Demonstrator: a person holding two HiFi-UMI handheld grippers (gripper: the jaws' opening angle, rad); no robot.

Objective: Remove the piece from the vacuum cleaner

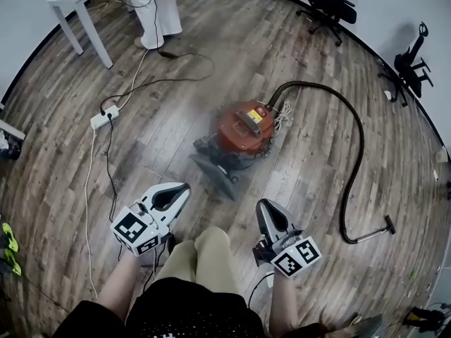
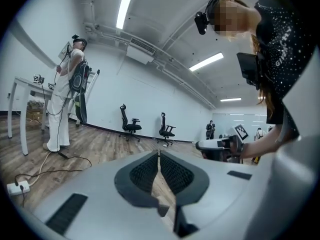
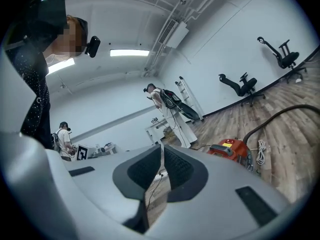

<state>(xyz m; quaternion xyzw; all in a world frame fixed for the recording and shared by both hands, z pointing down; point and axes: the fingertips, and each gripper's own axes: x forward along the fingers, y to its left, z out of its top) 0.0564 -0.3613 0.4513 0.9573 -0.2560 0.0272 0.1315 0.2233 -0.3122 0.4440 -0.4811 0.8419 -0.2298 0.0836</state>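
A red canister vacuum cleaner [image 1: 243, 129] stands on the wooden floor ahead of me, with a dark floor piece [image 1: 217, 174] at its front. Its black hose [image 1: 356, 153] loops to the right and ends in a metal wand with a nozzle [image 1: 386, 224]. The vacuum cleaner [image 3: 231, 149] also shows at the right of the right gripper view. My left gripper [image 1: 182, 191] is shut and empty, held low at the left, short of the vacuum. My right gripper [image 1: 263, 207] is shut and empty too, at the right. Both point toward the vacuum.
A white power strip [image 1: 103, 117] with cables lies to the left. A white table [image 1: 79, 2] and a standing person [image 1: 153, 9] are at the back left. Office chairs [image 1: 328, 5] stand at the back right. My knees [image 1: 201, 255] show between the grippers.
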